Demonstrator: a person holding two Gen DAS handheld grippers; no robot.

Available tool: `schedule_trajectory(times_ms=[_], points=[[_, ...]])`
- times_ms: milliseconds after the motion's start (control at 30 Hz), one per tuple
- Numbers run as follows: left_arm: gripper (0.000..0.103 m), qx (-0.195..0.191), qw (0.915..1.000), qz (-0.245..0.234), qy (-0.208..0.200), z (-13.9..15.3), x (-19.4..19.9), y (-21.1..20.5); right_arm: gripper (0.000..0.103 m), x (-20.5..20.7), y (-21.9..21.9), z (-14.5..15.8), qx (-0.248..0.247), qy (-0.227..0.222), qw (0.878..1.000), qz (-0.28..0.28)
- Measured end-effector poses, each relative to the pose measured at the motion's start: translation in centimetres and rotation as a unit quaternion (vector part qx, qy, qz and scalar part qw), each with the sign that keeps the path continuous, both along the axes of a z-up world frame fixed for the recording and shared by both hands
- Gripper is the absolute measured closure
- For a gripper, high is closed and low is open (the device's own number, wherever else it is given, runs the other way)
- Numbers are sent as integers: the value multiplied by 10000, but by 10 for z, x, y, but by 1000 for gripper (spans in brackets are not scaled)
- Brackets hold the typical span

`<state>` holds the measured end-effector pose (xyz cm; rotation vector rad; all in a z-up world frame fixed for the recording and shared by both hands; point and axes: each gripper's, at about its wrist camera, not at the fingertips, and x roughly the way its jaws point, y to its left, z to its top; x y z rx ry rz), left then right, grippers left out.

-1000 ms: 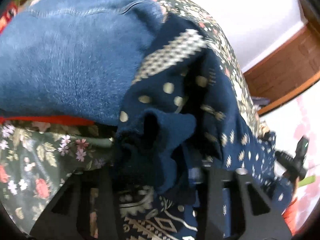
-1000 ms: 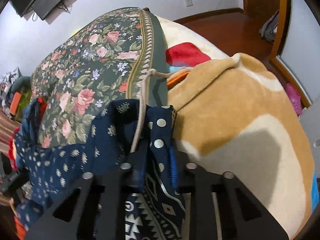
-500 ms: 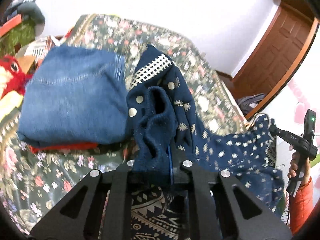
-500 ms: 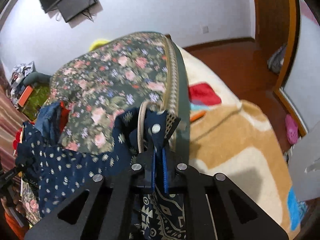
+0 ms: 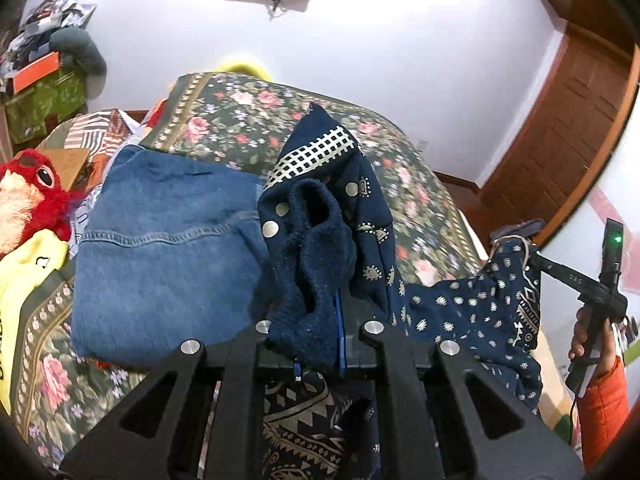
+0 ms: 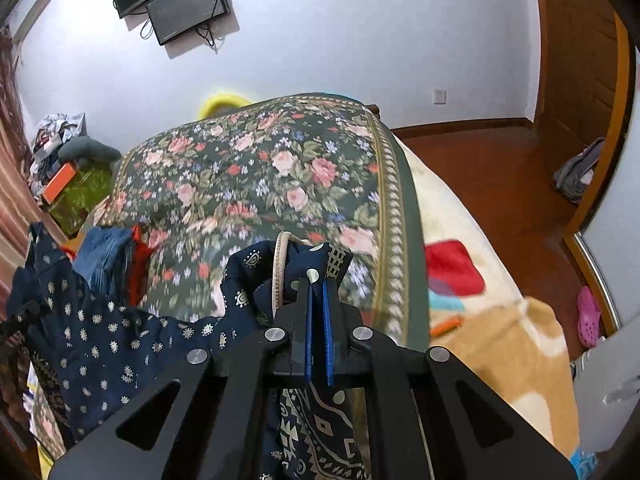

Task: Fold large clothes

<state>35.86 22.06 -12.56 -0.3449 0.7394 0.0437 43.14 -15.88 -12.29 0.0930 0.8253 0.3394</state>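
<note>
Left gripper (image 5: 316,336) is seen pressed together on a bunched fleece-lined edge of the navy patterned garment (image 5: 460,308), held above the floral bedspread (image 5: 240,120) beside the folded jeans (image 5: 168,256). Right gripper (image 6: 316,320) is clamped on another edge, beside a beige drawstring (image 6: 278,272). Slippage is judged possible at the thick left bunch; the drawstring could snag, and the hanging cloth could drag the jeans.
</note>
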Motion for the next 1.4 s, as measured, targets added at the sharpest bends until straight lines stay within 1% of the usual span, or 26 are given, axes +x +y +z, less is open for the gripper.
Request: schedule_trajectory(times_ms=[100,167,200,300,367,433,533,600,700,833,900,967,1067,1100,1233,1267,1333,1367,1400], points=[[92,-64,9996,244,131,-14,18,20,99,17,10,-7,-134,25,9999,-3],[92,-32,9990,362,245,-24,29,31,99,27,14,-14,-253,60,9997,-29],[92,-12,9984,421,366,-32,37,38,99,32,16,-19,-323,90,9994,-51],[91,65,9966,518,630,-51,50,48,99,46,19,-36,-524,218,9982,-191],[90,115,9958,536,733,-61,55,52,99,52,17,-47,-589,352,9973,-268],[86,142,9950,548,823,-70,58,55,99,56,13,-58,-621,460,9965,-306],[74,190,9936,597,942,-80,61,59,98,56,9,-67,-686,529,9956,-355],[68,233,9926,681,981,-80,58,59,98,53,8,-66,-756,532,9952,-318],[67,326,9921,682,1000,-74,54,57,98,42,7,-55,-834,426,9953,-263],[67,676,9902,594,1071,-60,43,44,97,24,9,-37,-934,253,9953,-73],[67,779,9899,540,1055,-51,37,38,97,8,9,-21,-939,139,9955,63],[67,824,9909,431,977,-37,26,30,97,-4,10,-9,-911,45,9957,149],[67,933,9918,314,814,-17,11,18,97,-33,10,17,-837,-182,9959,286],[67,980,9922,257,722,-6,2,12,97,-43,11,25,-815,-255,9958,344],[67,987,9940,59,475,24,-25,-4,96,-80,14,54,-758,-523,9942,556],[67,992,9942,2,406,32,-34,-8,93,-90,14,60,-772,-583,9935,606],[63,1009,9944,-78,300,43,-49,-15,83,-111,13,73,-807,-719,9917,702],[61,1023,9944,-139,234,48,-58,-19,68,-120,13,77,-827,-766,9910,726],[59,1039,9942,-181,200,51,-64,-22,51,-129,12,81,-836,-825,9904,732]])
